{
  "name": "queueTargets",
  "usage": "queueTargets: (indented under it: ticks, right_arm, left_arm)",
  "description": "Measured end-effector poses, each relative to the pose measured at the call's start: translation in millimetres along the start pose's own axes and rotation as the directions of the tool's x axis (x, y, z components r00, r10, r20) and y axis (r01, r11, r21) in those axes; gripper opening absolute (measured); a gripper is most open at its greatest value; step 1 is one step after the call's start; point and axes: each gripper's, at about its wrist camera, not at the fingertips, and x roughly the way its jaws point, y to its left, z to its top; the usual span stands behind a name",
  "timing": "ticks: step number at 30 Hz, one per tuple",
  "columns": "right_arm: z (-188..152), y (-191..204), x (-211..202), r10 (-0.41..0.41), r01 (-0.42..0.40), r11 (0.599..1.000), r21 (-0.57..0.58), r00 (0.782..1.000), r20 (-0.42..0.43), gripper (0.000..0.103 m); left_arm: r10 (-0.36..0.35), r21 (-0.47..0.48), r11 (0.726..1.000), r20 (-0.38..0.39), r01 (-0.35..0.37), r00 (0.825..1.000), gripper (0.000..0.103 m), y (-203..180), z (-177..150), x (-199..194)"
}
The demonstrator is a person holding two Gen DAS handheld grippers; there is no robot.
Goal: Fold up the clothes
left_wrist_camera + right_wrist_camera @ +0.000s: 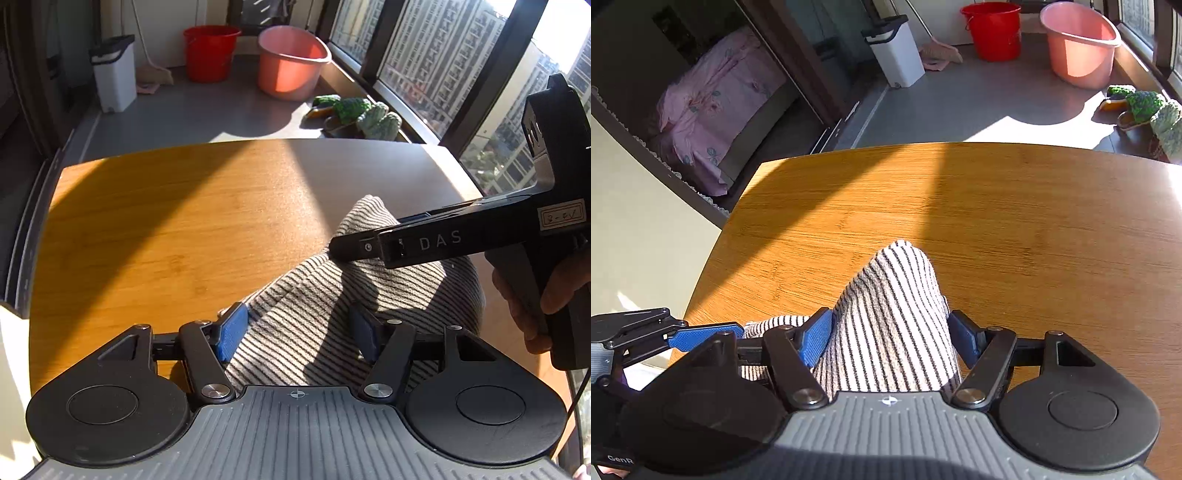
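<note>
Sunlight cuts across a warm wooden tabletop on a glazed balcony, leaving one broad band in shadow and the rest glowing. On the near part of that table lies the grey-and-white striped knitted garment, bunched into a soft mound with one rounded end pointing away from the cameras. In the left wrist view the same cloth spreads from the table's near edge toward the right side.

Around it stand both tools. The right gripper has its blue-padded fingers spread on either side of the mound; the striped fabric fills the gap between them, and the pads sit beside the cloth rather than pinching it, so the claw reads as open. The left gripper is likewise parted, its blue pads flanking a stretch of the garment without clamping it. From the left wrist view, the right tool's black body crosses over the cloth, held by a person's hand at the right edge.

Farther out, on the grey floor beyond the table, stand a red plastic bucket, a pink plastic basin and a white bin with a dark lid. Green knitted slippers lie by the window sill, with tall apartment blocks outside. A bed with a pink floral cover shows through a doorway at the left of the right wrist view.
</note>
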Motion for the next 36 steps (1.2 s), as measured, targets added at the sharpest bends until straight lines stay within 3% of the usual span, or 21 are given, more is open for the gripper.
queueTargets:
  ticks: [4,8,9,11,13,16,18,23,26,28,30,32,33,35,36]
  right_arm:
    - [-7,-2,-27,0.003,-0.003,0.999,0.046,1.000,-0.008,0.070]
    - [-30,-6,-74,-0.014,0.008,0.993,0.115,0.999,0.046,0.084]
    - [-43,-11,-81,-0.014,0.006,0.982,0.190,0.999,0.037,0.084]
    - [-68,-21,-94,-0.012,0.004,0.942,0.336,1.000,0.020,0.084]
    - [-94,-29,-89,0.044,-0.028,0.878,0.478,0.999,-0.021,0.083]
    - [-111,-32,-69,0.096,-0.064,0.805,0.590,0.995,-0.023,0.071]
    - [-106,-34,-60,0.116,-0.100,0.780,0.617,0.993,0.014,0.064]
    - [-47,-26,-42,0.051,-0.068,0.893,0.445,0.997,0.050,0.062]
    - [-5,-12,-22,0.026,-0.031,0.974,0.226,0.999,0.025,0.063]
    - [14,4,-9,0.013,-0.014,0.998,0.054,1.000,0.014,0.063]
    - [27,22,3,0.003,-0.003,0.993,-0.119,1.000,0.005,0.067]
    - [38,41,15,-0.006,0.005,0.960,-0.280,1.000,-0.004,0.070]
    - [43,52,20,-0.011,0.006,0.939,-0.344,1.000,-0.013,0.077]
    - [51,61,26,-0.003,-0.018,0.928,-0.372,0.998,-0.055,0.082]
    - [55,66,29,0.001,-0.030,0.922,-0.385,0.997,-0.076,0.082]
  left_arm:
    - [-0.002,0.008,1.000,-0.004,0.002,1.000,0.070,1,-1,-1]
    - [-0.010,-0.038,0.999,-0.032,0.009,0.999,0.086,13,0,4]
    - [-0.032,-0.075,0.997,-0.042,0.029,0.999,0.087,19,0,7]
    - [-0.072,-0.141,0.988,-0.057,0.064,0.996,0.089,30,-1,11]
    - [-0.088,-0.156,0.985,-0.059,0.078,0.994,0.089,35,-2,12]
    - [-0.092,-0.141,0.987,-0.058,0.083,0.994,0.089,36,-3,11]
    - [-0.099,-0.142,0.986,-0.063,0.089,0.993,0.089,39,-4,11]
    - [-0.126,-0.273,0.957,-0.080,0.099,0.989,0.090,54,-16,7]
    - [-0.138,-0.306,0.946,-0.080,0.107,0.987,0.090,48,-30,2]
    - [-0.153,-0.329,0.937,-0.076,0.120,0.985,0.090,42,-38,1]
    - [-0.186,-0.362,0.920,-0.063,0.151,0.981,0.092,33,-46,1]
    - [-0.239,-0.394,0.896,-0.041,0.204,0.970,0.093,23,-53,3]
    - [-0.271,-0.406,0.883,-0.029,0.236,0.962,0.092,18,-55,5]
    - [-0.326,-0.418,0.862,-0.021,0.288,0.945,0.088,9,-59,8]
    - [-0.334,-0.410,0.863,-0.026,0.294,0.942,0.085,5,-59,8]
